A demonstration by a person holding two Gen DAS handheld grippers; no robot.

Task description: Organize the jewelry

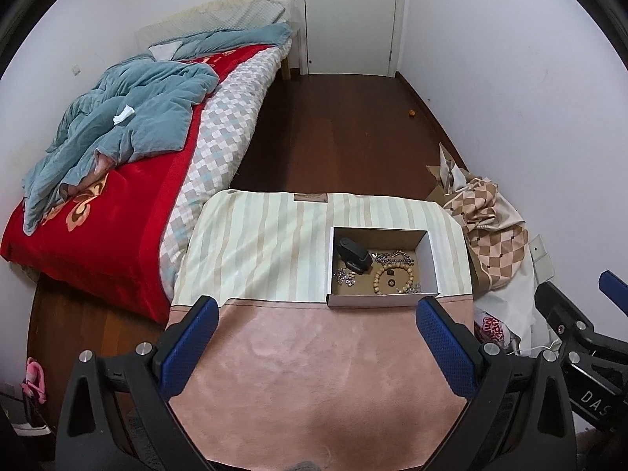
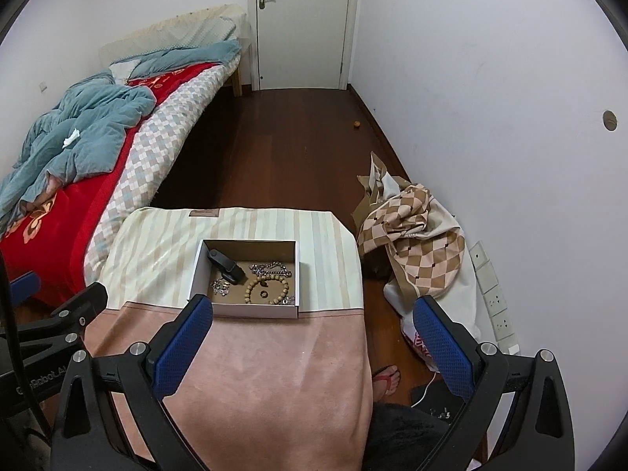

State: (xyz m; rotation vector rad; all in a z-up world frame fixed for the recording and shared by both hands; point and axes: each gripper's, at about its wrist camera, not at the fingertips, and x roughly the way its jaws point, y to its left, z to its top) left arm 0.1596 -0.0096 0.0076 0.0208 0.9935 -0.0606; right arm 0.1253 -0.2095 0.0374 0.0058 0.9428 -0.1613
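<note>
A shallow white cardboard box [image 1: 431,259] [image 2: 198,271] sits on the cloth-covered table [image 1: 274,353] [image 2: 267,353]. Inside lie a black watch or band [image 1: 353,255] [image 2: 225,263], a wooden bead bracelet [image 1: 378,278] [image 2: 251,286], a silver chain [image 1: 396,257] [image 2: 274,269], a small dark ring [image 1: 391,282] [image 2: 263,294] and a cluster of small silver pieces [image 1: 344,276] [image 2: 220,287]. My left gripper [image 1: 316,310] is open and empty, held above the pink cloth short of the box. My right gripper [image 2: 314,310] is open and empty, near the box's front right.
A bed [image 1: 137,165] [image 2: 78,165] with red blanket and blue quilt stands left of the table. A heap of checked fabric and bags [image 1: 494,227] [image 2: 416,235] lies against the right wall. A white door [image 1: 349,15] [image 2: 302,23] is at the far end. A person's sandalled foot [image 2: 386,378] is by the table.
</note>
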